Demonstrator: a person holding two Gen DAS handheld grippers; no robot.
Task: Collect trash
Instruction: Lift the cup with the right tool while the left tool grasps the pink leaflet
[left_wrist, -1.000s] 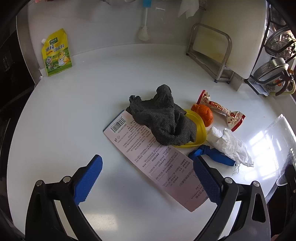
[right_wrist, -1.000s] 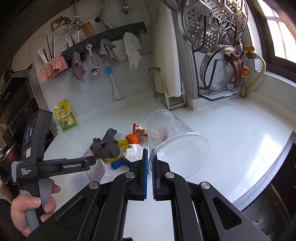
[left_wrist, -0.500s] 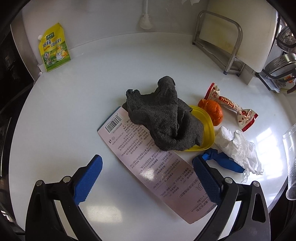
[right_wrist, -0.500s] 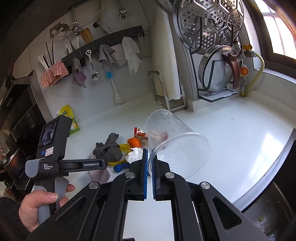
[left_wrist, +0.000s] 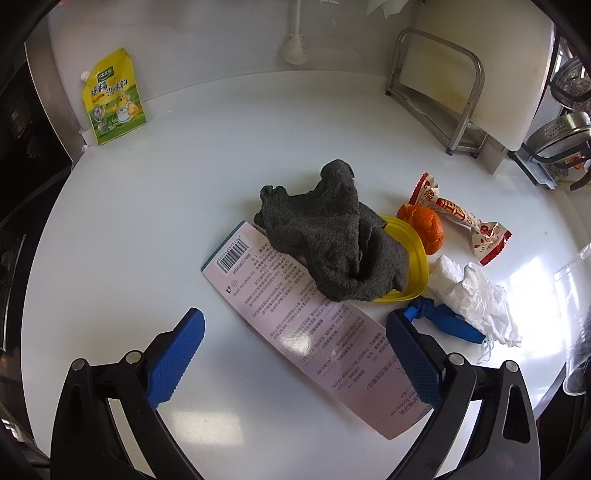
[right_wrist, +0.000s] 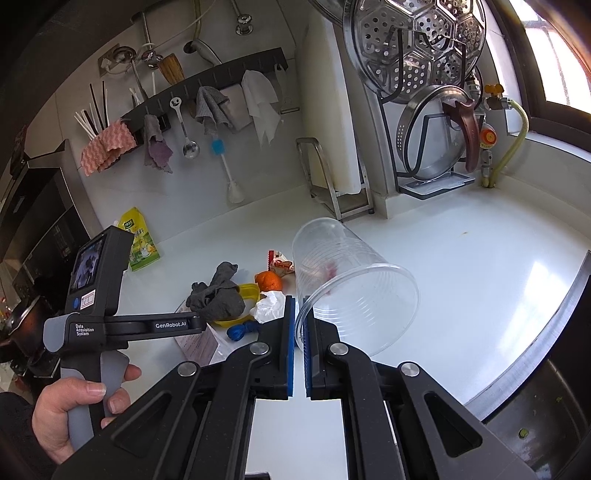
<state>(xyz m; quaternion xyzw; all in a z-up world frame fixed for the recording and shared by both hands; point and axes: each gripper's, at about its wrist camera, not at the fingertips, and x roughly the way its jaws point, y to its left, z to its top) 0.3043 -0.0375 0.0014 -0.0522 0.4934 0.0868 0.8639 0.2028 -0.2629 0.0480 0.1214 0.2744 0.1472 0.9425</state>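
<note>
My right gripper (right_wrist: 300, 317) is shut on the rim of a clear plastic cup (right_wrist: 343, 280) and holds it tilted above the white counter; something small and pink sits inside. My left gripper (left_wrist: 295, 343) is open and empty above a pink printed paper strip (left_wrist: 306, 321). Beyond it lie a dark grey cloth (left_wrist: 332, 236) over a yellow lid (left_wrist: 413, 258), an orange peel (left_wrist: 423, 227), a red snack wrapper (left_wrist: 465, 221), a crumpled white tissue (left_wrist: 469, 291) and a blue scrap (left_wrist: 443, 321). The same pile shows in the right wrist view, with the cloth (right_wrist: 218, 295).
A yellow seasoning pouch (left_wrist: 112, 103) leans on the back wall. A metal rack with a white cutting board (left_wrist: 476, 62) stands at the back right. A pot-lid rack (right_wrist: 432, 147) and hanging utensils line the wall. A sink edge (right_wrist: 535, 350) is at the right.
My left gripper has moved closer over the trash pile and stayed open. The right gripper still holds the cup with little movement.
</note>
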